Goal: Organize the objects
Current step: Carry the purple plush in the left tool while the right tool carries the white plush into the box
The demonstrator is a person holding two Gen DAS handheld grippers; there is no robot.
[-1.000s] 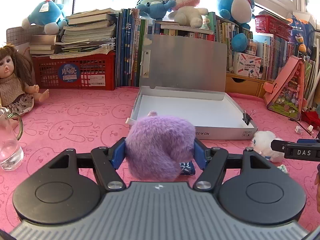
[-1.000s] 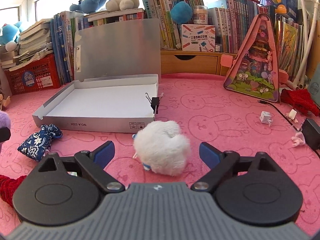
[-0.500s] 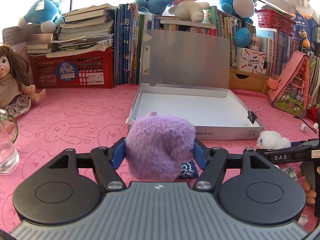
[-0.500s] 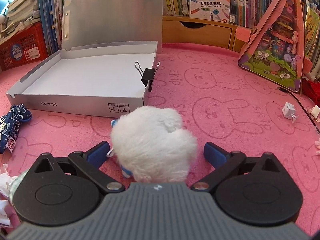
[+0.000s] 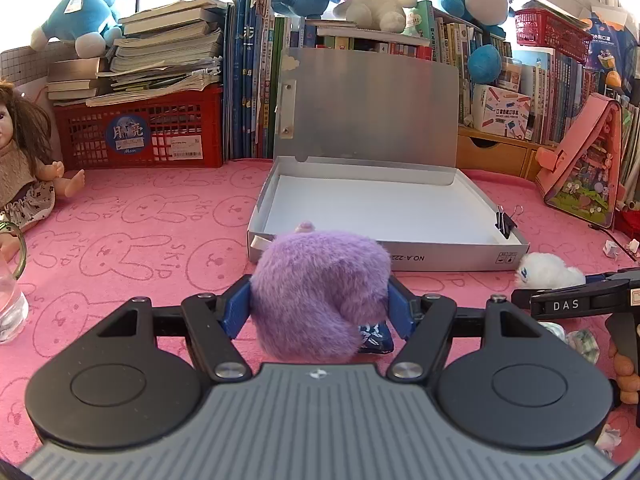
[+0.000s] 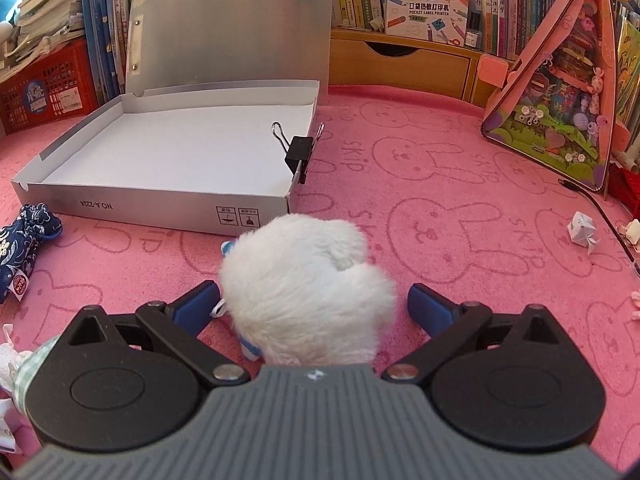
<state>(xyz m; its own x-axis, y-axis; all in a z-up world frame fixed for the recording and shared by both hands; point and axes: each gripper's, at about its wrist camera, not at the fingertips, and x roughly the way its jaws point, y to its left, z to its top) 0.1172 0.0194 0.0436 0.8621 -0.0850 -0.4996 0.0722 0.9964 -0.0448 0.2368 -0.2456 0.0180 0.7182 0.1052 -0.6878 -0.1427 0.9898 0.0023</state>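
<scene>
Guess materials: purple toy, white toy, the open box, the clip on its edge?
Purple toy: long-pile synthetic fur, matte, fuzzy outline.
White toy: the same kind of plush, fluffier; a blue-and-white striped bit peeks out underneath.
Open box: likely cardboard, silver-coated outside, matte white inside; folded corners, printed marks.
Binder clip: black-painted body, shiny wire handles, probably steel.

Both my wrist cameras look low across the pink mat (image 5: 140,220), sharing the open box (image 5: 372,204) (mid-frame).
</scene>
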